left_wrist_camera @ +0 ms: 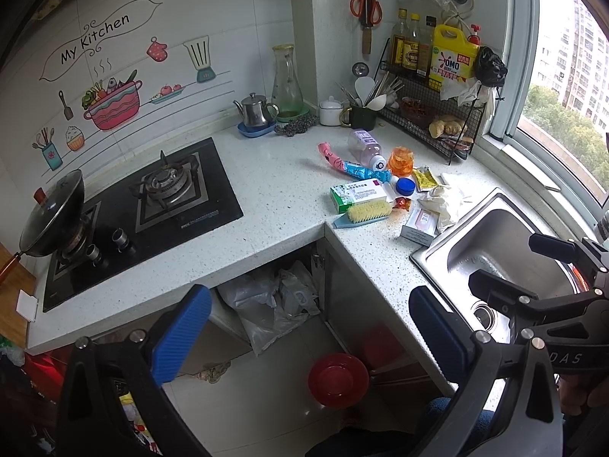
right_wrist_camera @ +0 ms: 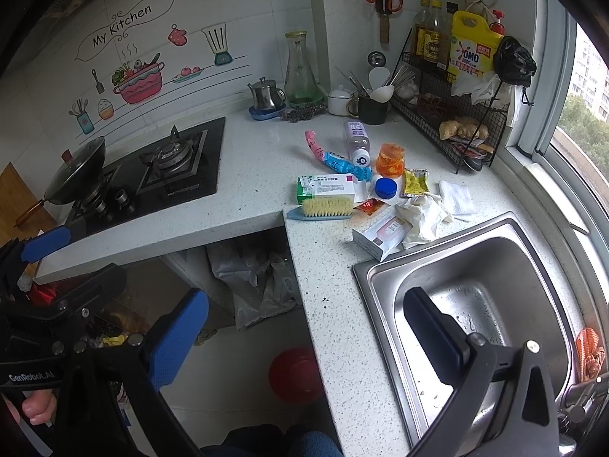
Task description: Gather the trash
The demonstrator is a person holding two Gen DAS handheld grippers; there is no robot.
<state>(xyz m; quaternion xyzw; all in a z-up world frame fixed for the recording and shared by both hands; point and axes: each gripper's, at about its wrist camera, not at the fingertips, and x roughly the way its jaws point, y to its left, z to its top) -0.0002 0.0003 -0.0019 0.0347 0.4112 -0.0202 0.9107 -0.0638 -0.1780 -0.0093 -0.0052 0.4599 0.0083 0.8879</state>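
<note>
Litter lies on the white counter by the sink: a green-and-white medicine box point(left_wrist_camera: 357, 195) point(right_wrist_camera: 325, 186), a pink-and-blue wrapper point(left_wrist_camera: 342, 163), a fallen plastic bottle point(left_wrist_camera: 365, 146), an orange cup point(left_wrist_camera: 401, 160), a blue cap point(left_wrist_camera: 405, 186), a yellow sachet point(left_wrist_camera: 424, 178), crumpled white tissue point(left_wrist_camera: 441, 202) and a small white box point(left_wrist_camera: 418, 224). My left gripper point(left_wrist_camera: 310, 331) hangs open over the floor in front of the counter corner, holding nothing. My right gripper point(right_wrist_camera: 304, 335) is open and empty too, with one finger over the sink and the other over the floor.
A red round container point(left_wrist_camera: 338, 379) stands on the floor below the counter, with plastic bags point(left_wrist_camera: 274, 301) under the worktop. A steel sink point(right_wrist_camera: 475, 266) is at right, a gas hob point(left_wrist_camera: 152, 205) with a wok at left, and a scrub brush point(left_wrist_camera: 369, 213) and wire rack point(left_wrist_camera: 437, 125) on the counter.
</note>
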